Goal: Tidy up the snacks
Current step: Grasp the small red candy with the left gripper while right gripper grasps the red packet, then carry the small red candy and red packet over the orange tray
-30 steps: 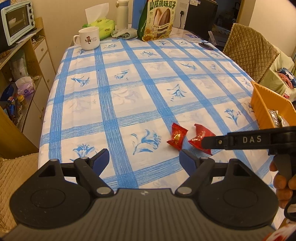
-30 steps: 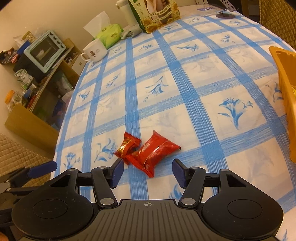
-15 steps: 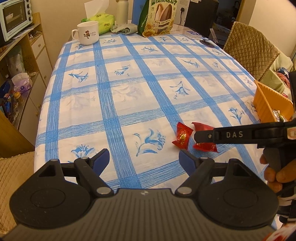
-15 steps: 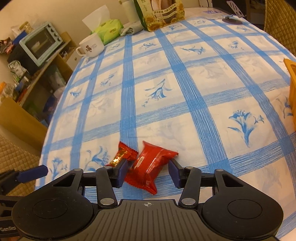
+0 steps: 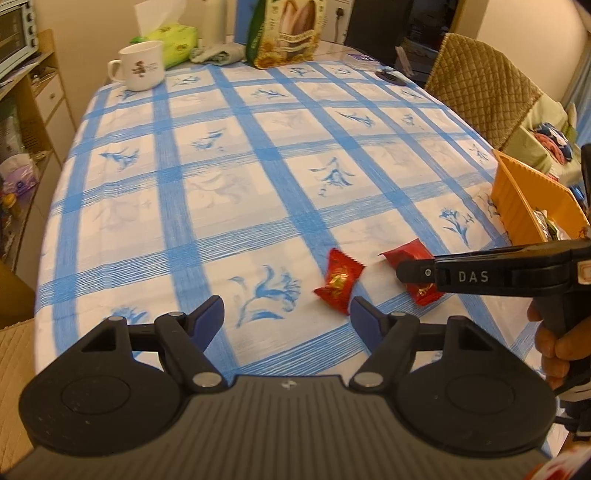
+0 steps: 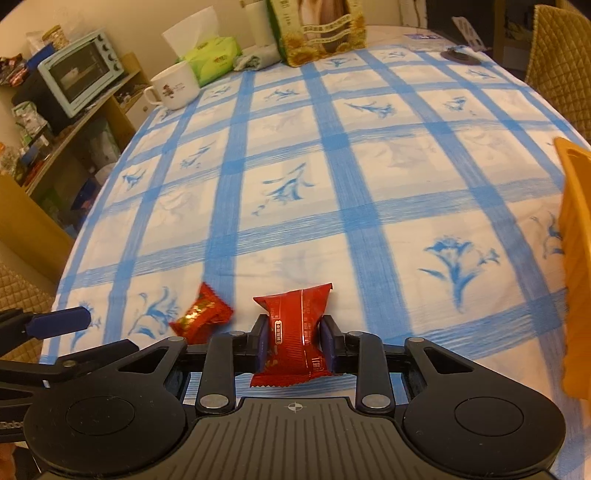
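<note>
Right wrist view: right gripper clamps one of two red snack packets.

- Counter, middle stretch: bare checked cloth, open passage from near edge to far end.
- Far end crowded: mug, tissue pack, snack bag in a row.
- Right edge: orange bin, wall upright, blocks side approach.
- Small red candy just ahead of left hand-held gripper, between its spread fingers' line.
- Right hand-held gripper, clamping a red packet, reaches across from the right, close beside the candy.
</note>
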Available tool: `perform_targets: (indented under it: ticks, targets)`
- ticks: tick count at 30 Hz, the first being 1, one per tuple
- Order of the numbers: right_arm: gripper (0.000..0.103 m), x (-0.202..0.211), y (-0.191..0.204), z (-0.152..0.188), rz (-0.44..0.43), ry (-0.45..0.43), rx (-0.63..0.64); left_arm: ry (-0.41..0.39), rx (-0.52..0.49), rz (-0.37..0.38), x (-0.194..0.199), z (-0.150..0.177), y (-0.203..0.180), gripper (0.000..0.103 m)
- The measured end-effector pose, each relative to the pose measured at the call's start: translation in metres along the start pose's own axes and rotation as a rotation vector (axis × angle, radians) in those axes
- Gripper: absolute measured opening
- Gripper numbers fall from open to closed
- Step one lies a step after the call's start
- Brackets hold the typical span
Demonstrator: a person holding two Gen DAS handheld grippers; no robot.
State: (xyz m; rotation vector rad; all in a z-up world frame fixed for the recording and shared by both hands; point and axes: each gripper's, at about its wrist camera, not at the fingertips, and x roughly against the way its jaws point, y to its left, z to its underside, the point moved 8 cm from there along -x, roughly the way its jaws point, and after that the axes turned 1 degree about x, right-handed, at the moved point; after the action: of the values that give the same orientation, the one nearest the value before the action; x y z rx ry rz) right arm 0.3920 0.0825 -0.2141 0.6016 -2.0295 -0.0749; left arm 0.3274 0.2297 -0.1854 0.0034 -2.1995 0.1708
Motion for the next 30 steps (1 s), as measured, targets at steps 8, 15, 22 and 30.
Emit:
perform_targets:
  ticks: [8, 15, 22, 30]
  targets:
    - [0.030, 0.012, -0.023, 0.004, 0.013, -0.004, -0.044, 0.017, -0.086, 0.022, -0.031, -0.007, -0.022, 0.065]
    - [0.030, 0.018, -0.032, 0.008, 0.014, -0.007, -0.055, 0.028, -0.187, 0.021, -0.047, -0.010, -0.039, 0.042]
    - [0.030, 0.020, -0.035, 0.010, 0.014, -0.009, -0.046, 0.026, -0.201, 0.014, -0.051, -0.011, -0.042, 0.021]
    - [0.030, 0.021, -0.033, 0.012, 0.014, -0.007, -0.036, 0.033, -0.177, 0.021, -0.048, -0.009, -0.042, 0.020]
